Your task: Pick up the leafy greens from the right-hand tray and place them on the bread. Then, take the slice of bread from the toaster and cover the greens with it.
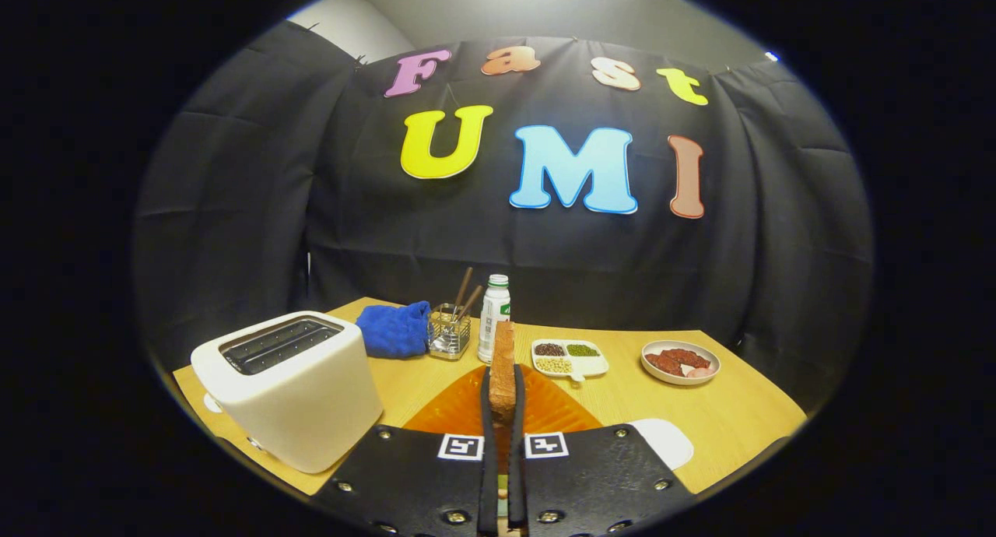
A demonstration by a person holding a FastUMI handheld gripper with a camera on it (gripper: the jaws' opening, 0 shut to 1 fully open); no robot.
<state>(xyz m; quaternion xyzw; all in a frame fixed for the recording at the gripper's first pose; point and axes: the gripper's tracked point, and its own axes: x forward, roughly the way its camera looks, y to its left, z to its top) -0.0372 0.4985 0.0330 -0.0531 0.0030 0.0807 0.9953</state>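
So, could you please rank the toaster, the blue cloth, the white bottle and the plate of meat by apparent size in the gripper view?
1. Toaster, though it is nearest.
2. Blue cloth.
3. Plate of meat and white bottle look too close to rank.

The gripper is shut on the bread slice.

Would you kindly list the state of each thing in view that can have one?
gripper: shut on the bread slice
bread slice: held upright on edge, above the orange plate
toaster: slots empty
bottle: upright, capped
blue cloth: bunched up
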